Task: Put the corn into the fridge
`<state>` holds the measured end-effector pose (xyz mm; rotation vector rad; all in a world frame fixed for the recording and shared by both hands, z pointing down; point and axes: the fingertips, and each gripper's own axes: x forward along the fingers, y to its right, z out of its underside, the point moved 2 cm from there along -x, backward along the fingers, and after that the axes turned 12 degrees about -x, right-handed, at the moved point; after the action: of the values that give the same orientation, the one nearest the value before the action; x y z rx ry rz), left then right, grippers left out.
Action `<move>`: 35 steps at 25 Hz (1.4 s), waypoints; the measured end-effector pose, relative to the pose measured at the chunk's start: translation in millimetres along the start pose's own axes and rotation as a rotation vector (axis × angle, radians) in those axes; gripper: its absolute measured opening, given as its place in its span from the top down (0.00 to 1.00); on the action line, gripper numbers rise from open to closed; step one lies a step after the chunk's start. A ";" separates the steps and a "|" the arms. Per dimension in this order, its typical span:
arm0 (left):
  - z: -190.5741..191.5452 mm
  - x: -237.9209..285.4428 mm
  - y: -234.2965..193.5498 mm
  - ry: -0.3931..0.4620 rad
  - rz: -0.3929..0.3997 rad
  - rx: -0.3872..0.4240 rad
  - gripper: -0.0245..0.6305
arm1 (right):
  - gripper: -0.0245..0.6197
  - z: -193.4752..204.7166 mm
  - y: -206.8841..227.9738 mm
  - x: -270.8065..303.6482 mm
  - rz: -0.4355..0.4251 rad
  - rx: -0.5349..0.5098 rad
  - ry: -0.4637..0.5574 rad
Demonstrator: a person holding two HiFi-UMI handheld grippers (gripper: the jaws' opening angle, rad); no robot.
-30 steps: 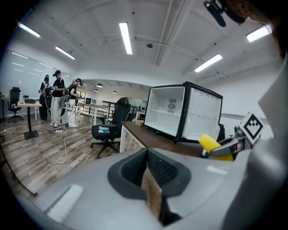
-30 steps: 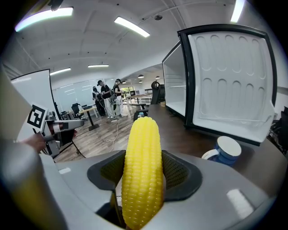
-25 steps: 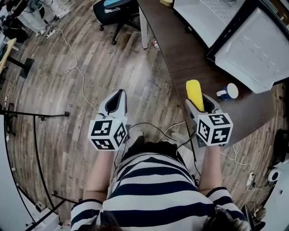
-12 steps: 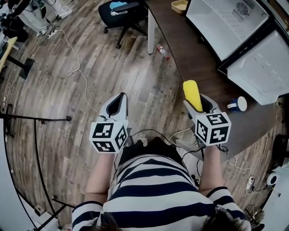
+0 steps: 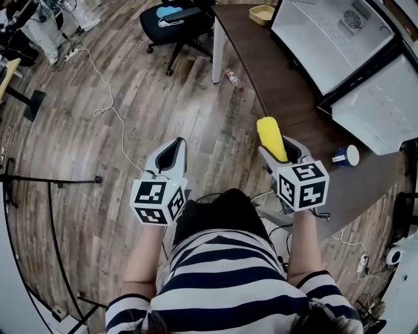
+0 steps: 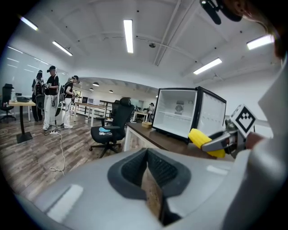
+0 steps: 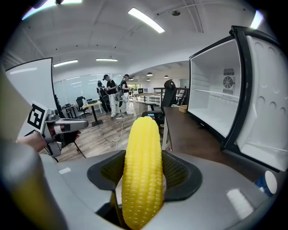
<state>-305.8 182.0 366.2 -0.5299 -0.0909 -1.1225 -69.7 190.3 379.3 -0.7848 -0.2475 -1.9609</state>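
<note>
Wood-plank floor, black office chair, brown desk, ceiling strip lights.

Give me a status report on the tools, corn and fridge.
Right tool shut on the corn. Left tool shut, empty. Fridge on the desk, door open; nothing seen blocking it.

corn: whole yellow cob, sticking forward, being pinched by right gripper | fridge: white inside, sitting door-open on table
</note>
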 end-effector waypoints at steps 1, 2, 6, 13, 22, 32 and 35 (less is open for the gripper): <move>-0.5 3.1 1.6 -0.001 0.007 0.002 0.96 | 0.56 -0.9 0.9 1.6 -0.003 -0.001 -0.001; -1.6 6.6 2.8 -0.001 0.014 0.006 0.96 | 0.56 -2.0 2.0 3.9 -0.005 -0.002 -0.003; -10.5 22.2 2.7 0.000 0.034 0.015 0.96 | 0.56 -8.1 8.3 16.7 -0.009 0.001 -0.006; -32.5 78.1 1.9 0.003 0.038 0.041 0.96 | 0.56 -21.5 46.6 52.7 -0.027 0.006 0.001; -62.5 164.3 14.0 -0.031 0.100 0.067 0.96 | 0.56 -43.4 97.9 93.8 -0.040 0.040 -0.003; -88.2 244.3 33.9 -0.061 0.180 0.086 0.96 | 0.56 -63.4 148.9 122.0 -0.023 0.057 -0.016; -92.7 267.3 42.5 -0.061 0.204 0.093 0.96 | 0.56 -62.4 163.6 128.7 -0.014 0.063 -0.025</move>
<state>-167.8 -68.5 358.3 -0.4794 -0.1379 -0.8988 1.7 -14.8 386.3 -0.7685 -0.3287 -1.9481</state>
